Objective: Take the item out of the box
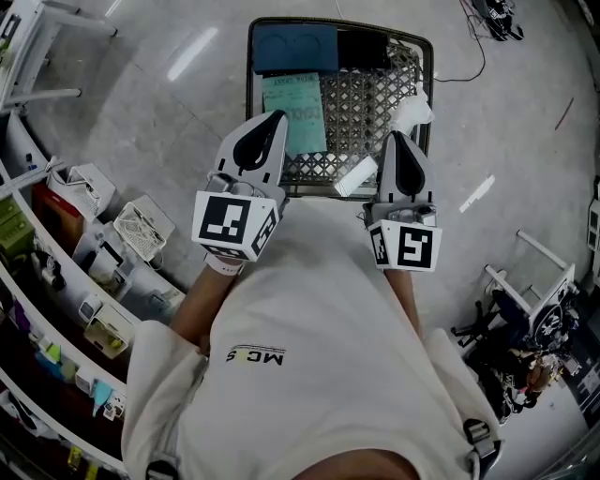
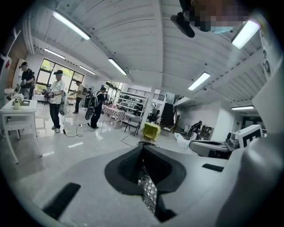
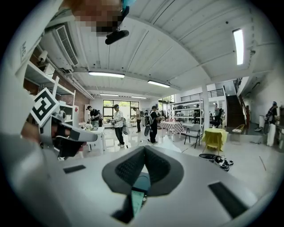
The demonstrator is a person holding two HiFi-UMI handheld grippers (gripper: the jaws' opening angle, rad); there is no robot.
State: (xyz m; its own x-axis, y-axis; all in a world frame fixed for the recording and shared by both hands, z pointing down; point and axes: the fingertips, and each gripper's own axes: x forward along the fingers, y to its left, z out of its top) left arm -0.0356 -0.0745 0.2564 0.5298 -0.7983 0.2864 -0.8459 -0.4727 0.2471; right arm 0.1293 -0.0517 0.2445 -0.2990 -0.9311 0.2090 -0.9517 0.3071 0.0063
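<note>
A wire-mesh box [image 1: 251, 66] stands on the floor in front of me in the head view. Inside lie a blue item [image 1: 295, 47], a black item [image 1: 362, 49], a teal printed sheet [image 1: 295, 111], a crumpled white bag [image 1: 411, 114] and a small white carton [image 1: 354, 176] near the front rim. My left gripper [image 1: 277, 116] hangs over the box's front left part, jaws shut and empty; mesh shows under its closed tips [image 2: 142, 147]. My right gripper [image 1: 394, 137] hangs over the front right part, beside the white carton, also shut and empty [image 3: 144, 147].
Shelves with bins and boxes [image 1: 89, 253] run along the left. White table legs [image 1: 42, 56] stand at the top left, cables [image 1: 492, 19] at the top right, gear [image 1: 525, 347] at the lower right. Several people [image 2: 57, 99] stand far off in the hall.
</note>
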